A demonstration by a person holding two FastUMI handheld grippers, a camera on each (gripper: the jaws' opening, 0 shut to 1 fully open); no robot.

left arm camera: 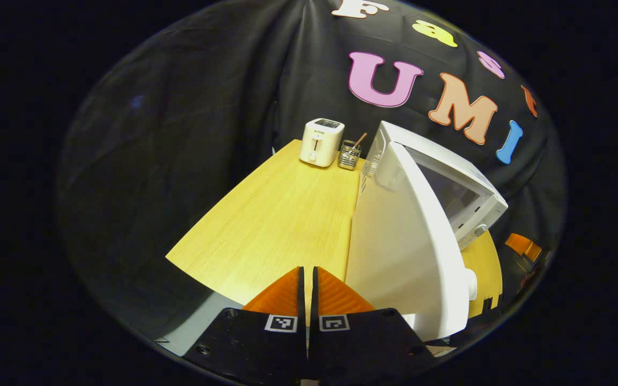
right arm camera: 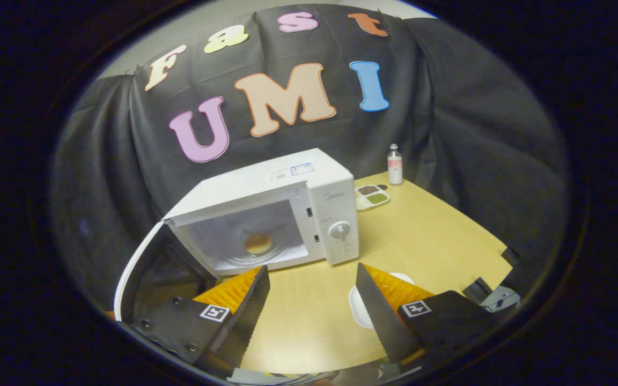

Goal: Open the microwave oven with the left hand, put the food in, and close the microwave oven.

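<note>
Left tongs (left arm camera: 307,279) are showing at the bottom of the left gripper view with their two orange fingers (left arm camera: 282,295) pressed together and nothing between them, hovering over the near edge of the wooden tabletop (left arm camera: 282,214). Just to the right of these tongs the white microwave door (left arm camera: 405,252) is standing swung open, its edge turned toward the camera, with the microwave oven (left arm camera: 448,182) body lying beyond it. Far ahead of the tongs, at the back of the tabletop, a small white toaster (left arm camera: 321,142) is sitting beside a wire holder (left arm camera: 350,154) with a stick leaning in it. Right tongs (right arm camera: 311,300) are spreading wide in the right gripper view, gripping nothing, with the bare tabletop (right arm camera: 309,316) lying in the gap. Straight ahead of them the microwave oven (right arm camera: 271,214) is standing with its cavity exposed and its door (right arm camera: 137,268) swung out to the left of the tongs. The food (right arm camera: 258,244), a round brownish piece, is resting on the glass turntable inside the cavity. A white plate (right arm camera: 360,308) is lying on the tabletop just by the right finger (right arm camera: 389,300), partly hidden behind it. Farther ahead and to the right, a small divided dish (right arm camera: 372,195) and a bottle (right arm camera: 394,165) are standing near the back edge.
</note>
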